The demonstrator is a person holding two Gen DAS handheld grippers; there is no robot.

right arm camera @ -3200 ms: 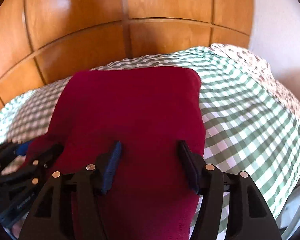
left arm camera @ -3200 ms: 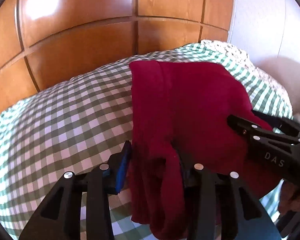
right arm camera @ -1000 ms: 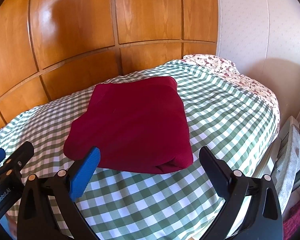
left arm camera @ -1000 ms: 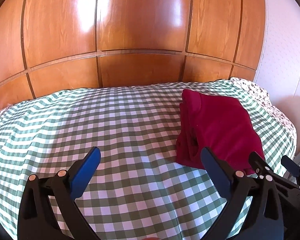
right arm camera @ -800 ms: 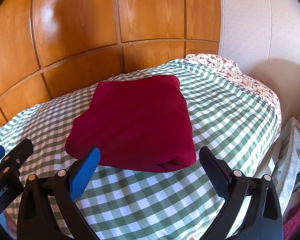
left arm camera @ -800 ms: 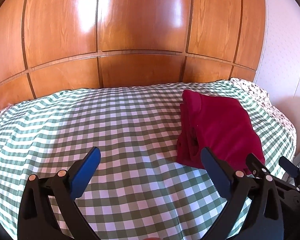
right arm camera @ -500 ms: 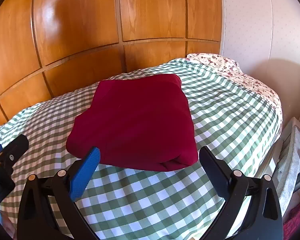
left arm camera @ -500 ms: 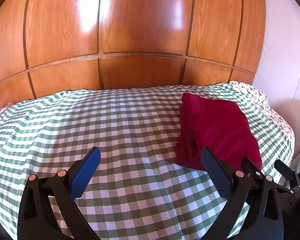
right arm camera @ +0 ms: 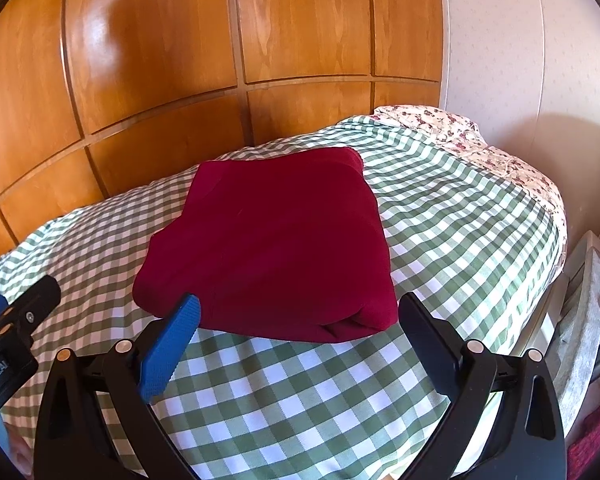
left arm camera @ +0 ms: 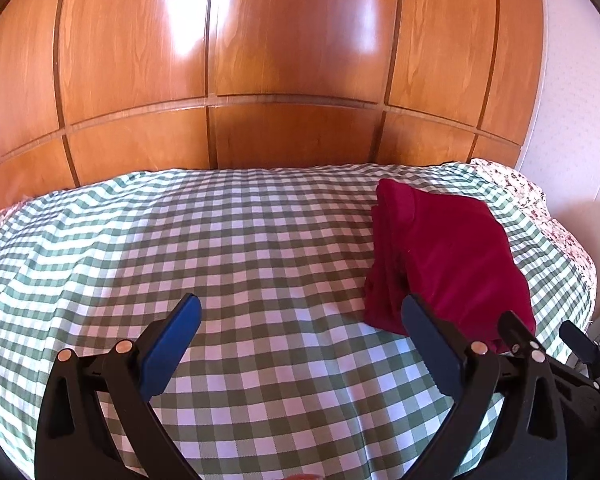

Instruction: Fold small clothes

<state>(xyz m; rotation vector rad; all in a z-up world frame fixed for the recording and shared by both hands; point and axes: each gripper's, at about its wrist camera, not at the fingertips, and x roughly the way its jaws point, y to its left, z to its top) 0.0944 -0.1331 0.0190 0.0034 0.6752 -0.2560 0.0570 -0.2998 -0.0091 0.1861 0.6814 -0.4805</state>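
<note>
A dark red garment (left arm camera: pixel 448 256) lies folded into a thick rectangle on the right part of the green checked bed cover (left arm camera: pixel 220 248). It also shows in the right wrist view (right arm camera: pixel 272 248), just beyond my fingers. My left gripper (left arm camera: pixel 300 316) is open and empty, held above the cover to the left of the garment. My right gripper (right arm camera: pixel 298 314) is open and empty, just in front of the garment's near edge. Each gripper shows at the edge of the other's view.
A wooden panelled wall (left arm camera: pixel 260 80) stands behind the bed. A flowered sheet (right arm camera: pixel 472 140) shows at the bed's right end, by a white wall (right arm camera: pixel 540 60). A grey object (right arm camera: pixel 588 312) stands past the bed's right edge.
Both grippers let go of the red garment, opened wide and drew back from it. In the last second they keep backing away slightly.
</note>
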